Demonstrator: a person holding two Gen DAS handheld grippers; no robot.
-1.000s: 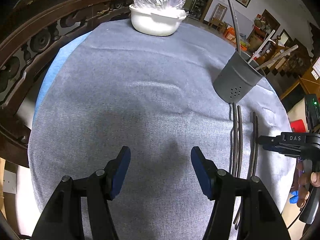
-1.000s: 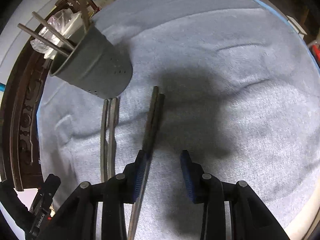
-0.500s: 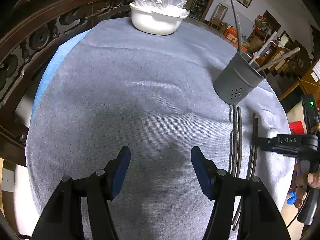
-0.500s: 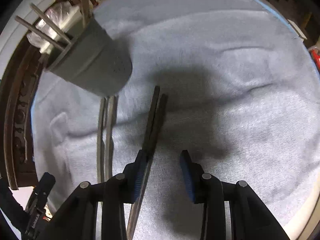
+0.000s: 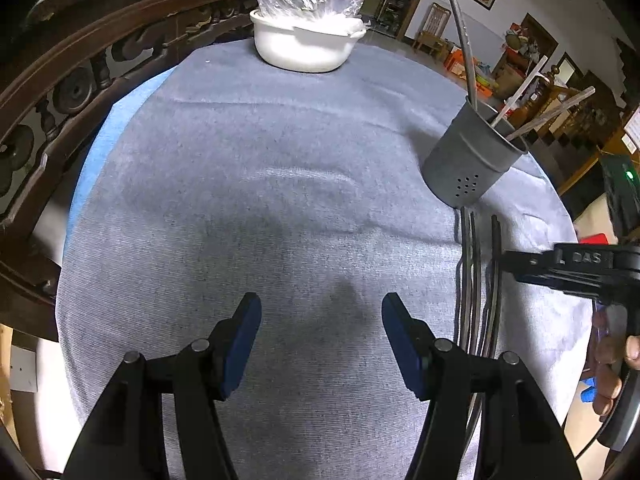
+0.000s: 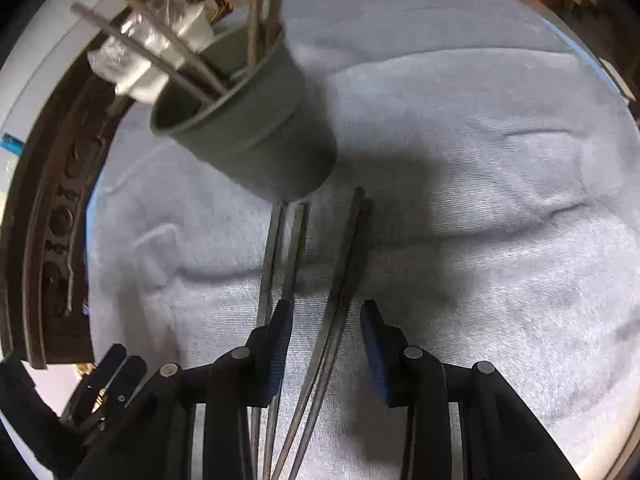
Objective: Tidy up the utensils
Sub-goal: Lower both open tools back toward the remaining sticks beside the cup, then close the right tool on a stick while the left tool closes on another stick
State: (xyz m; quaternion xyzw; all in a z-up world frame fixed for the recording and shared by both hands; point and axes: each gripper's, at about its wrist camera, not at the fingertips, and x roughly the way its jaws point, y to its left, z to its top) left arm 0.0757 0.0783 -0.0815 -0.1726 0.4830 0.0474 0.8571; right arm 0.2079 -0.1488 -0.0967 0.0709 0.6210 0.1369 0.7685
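Observation:
A grey metal utensil holder (image 5: 470, 162) (image 6: 248, 148) stands on the grey tablecloth and holds several chopsticks. Two pairs of dark chopsticks lie flat in front of it: a left pair (image 6: 280, 256) (image 5: 468, 280) and a right pair (image 6: 344, 264) (image 5: 495, 276). My right gripper (image 6: 326, 340) is open and low over the cloth, its fingers on either side of the right pair; it also shows in the left wrist view (image 5: 516, 262). My left gripper (image 5: 322, 338) is open and empty above the bare cloth, left of the chopsticks.
A white bowl (image 5: 304, 46) covered with a plastic bag stands at the far edge of the round table. A carved dark wooden chair back (image 5: 60, 92) curves along the table's left side. The tablecloth (image 5: 248, 208) has some wrinkles.
My right gripper has moved forward and left, so the right pair of chopsticks now lies between its fingers instead of under the left finger. My left gripper has barely moved.

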